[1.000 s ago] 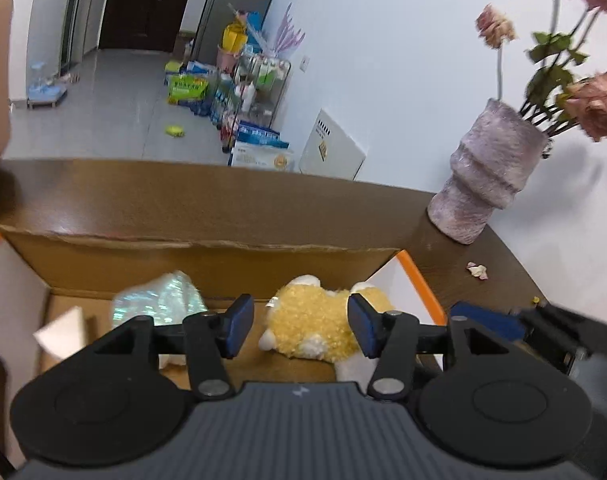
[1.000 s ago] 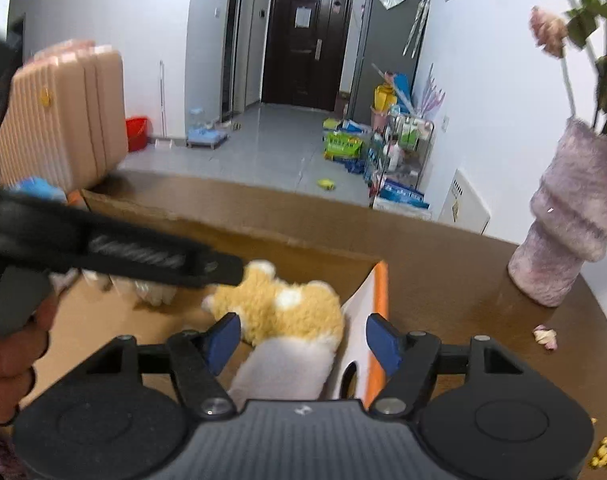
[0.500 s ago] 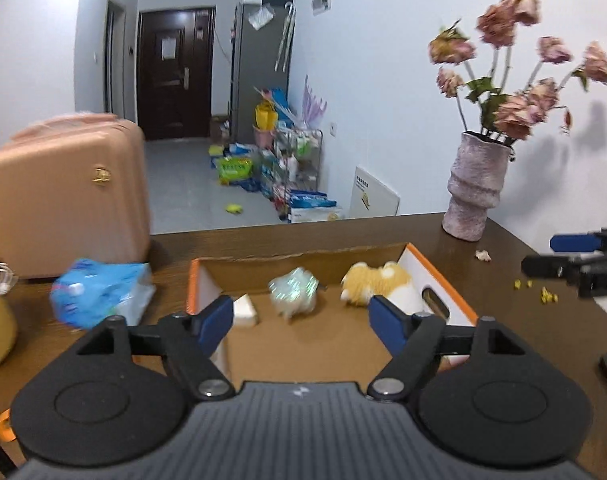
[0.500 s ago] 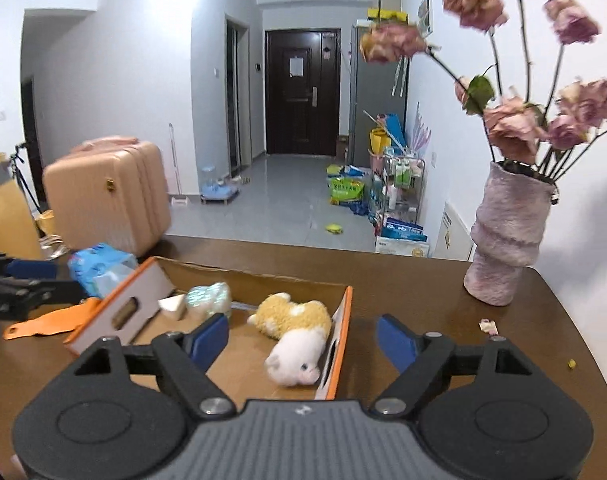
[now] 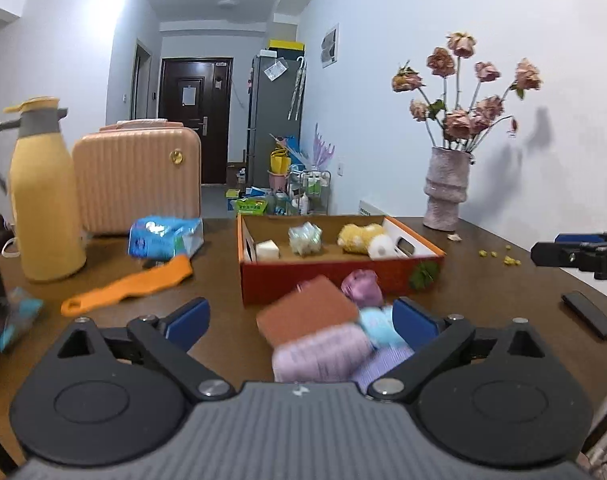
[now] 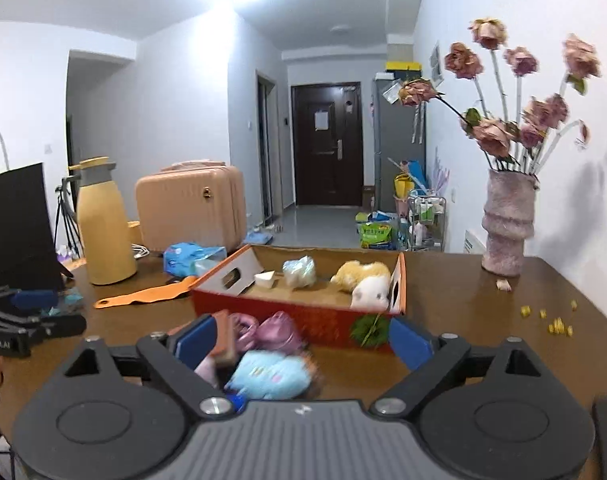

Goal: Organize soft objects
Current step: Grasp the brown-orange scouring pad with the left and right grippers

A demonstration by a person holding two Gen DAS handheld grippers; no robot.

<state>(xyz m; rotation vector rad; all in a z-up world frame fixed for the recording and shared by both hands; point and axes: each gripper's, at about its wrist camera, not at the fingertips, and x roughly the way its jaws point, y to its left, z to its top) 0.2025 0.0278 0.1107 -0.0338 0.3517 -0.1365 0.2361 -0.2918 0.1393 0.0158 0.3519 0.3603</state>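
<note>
The orange box point(image 5: 339, 276) sits mid-bench with four soft things already inside: a white block point(image 5: 266, 249) at its left end, a clear-wrapped bundle point(image 5: 304, 237) in the middle, and a yellow plush point(image 5: 357, 236) with a white plush point(image 5: 383, 246) touching it at the right end. That looks like roughly half the job.

What is left lies in a blurred heap just in front of the box: a brown sponge-like block point(image 5: 307, 314), a purple pouch point(image 5: 361, 287), a lilac pad point(image 5: 323, 354) and a light blue soft piece point(image 6: 269, 374). A blue tissue pack point(image 5: 165, 236) lies to the left of the box, near the orange scraper point(image 5: 127, 290); whether it counts, I cannot tell.

Both grippers are spread wide and hold nothing. The left gripper point(image 5: 301, 318) hovers over the heap, and so does the right gripper point(image 6: 301, 338).

Inside the box there is bare floor toward the near wall. That near wall stands between heap and floor, so anything must be lifted over it. The bench right of the box is mostly bare up to the vase point(image 6: 505, 226); left of the box it is crowded by the flask point(image 5: 43, 196) and suitcase point(image 5: 137, 178).
</note>
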